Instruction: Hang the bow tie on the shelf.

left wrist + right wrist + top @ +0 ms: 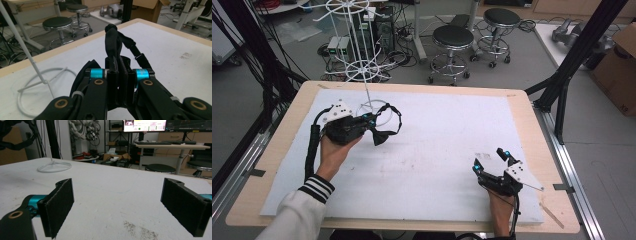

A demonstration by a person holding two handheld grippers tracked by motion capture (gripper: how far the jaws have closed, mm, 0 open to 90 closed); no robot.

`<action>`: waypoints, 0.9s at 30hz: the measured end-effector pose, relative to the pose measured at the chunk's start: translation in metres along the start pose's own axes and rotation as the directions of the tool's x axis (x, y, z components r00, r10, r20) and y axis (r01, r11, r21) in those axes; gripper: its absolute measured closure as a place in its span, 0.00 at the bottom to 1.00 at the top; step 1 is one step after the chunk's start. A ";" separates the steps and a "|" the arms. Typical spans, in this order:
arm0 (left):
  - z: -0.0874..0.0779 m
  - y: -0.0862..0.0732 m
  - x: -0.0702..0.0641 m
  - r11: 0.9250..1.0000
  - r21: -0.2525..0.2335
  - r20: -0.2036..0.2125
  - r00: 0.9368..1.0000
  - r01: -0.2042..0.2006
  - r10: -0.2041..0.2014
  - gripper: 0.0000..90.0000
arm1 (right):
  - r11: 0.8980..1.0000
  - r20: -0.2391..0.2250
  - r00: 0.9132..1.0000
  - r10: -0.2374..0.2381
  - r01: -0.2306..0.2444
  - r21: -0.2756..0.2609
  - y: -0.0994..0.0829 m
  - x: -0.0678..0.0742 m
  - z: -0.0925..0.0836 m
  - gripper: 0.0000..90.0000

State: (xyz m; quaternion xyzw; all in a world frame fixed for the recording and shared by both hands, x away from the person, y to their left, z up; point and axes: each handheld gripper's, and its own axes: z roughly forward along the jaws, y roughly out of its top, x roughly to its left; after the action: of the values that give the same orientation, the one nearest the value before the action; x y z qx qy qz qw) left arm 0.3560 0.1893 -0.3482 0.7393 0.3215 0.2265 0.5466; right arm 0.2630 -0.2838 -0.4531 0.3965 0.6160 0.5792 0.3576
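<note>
the left gripper (373, 123) pinches a black strap (388, 122), looped with buckles and running rightward beside the white rack (362, 75), while the right gripper (490, 161) rests spread wide.

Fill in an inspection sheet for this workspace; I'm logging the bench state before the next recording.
Surface: white mat on a wooden table, with a faint dark smudge near the right claw.
Job's things: black strap clamped in the left claw; white wire rack stands at the far left of the mat, its ring base resting on it.
Clutter: nothing seen on the mat.
Grippers: left claw shut on the strap; right claw open and empty, low over the near right of the mat.
Cables: a black cable trails from the left claw; tangled leads lie on the floor.
Surroundings: two black stools, a cardboard box, a black frame.
</note>
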 end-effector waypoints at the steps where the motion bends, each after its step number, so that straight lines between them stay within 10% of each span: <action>1: -0.002 0.001 0.001 1.000 -0.014 0.002 1.000 0.003 -0.003 0.95 | 1.000 0.000 1.000 -0.002 0.002 0.000 0.000 0.000 0.000 0.12; 27: -0.030 0.047 0.020 0.987 -0.158 -0.080 0.996 0.020 -0.033 0.95 | 1.000 -0.002 1.000 0.001 -0.001 -0.002 0.000 0.000 0.000 0.12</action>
State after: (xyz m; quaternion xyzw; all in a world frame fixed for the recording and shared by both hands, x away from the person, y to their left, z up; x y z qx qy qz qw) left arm 0.3595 0.2145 -0.2942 0.6796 0.3348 0.2743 0.5923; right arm 0.2632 -0.2839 -0.4532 0.3960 0.6156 0.5802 0.3571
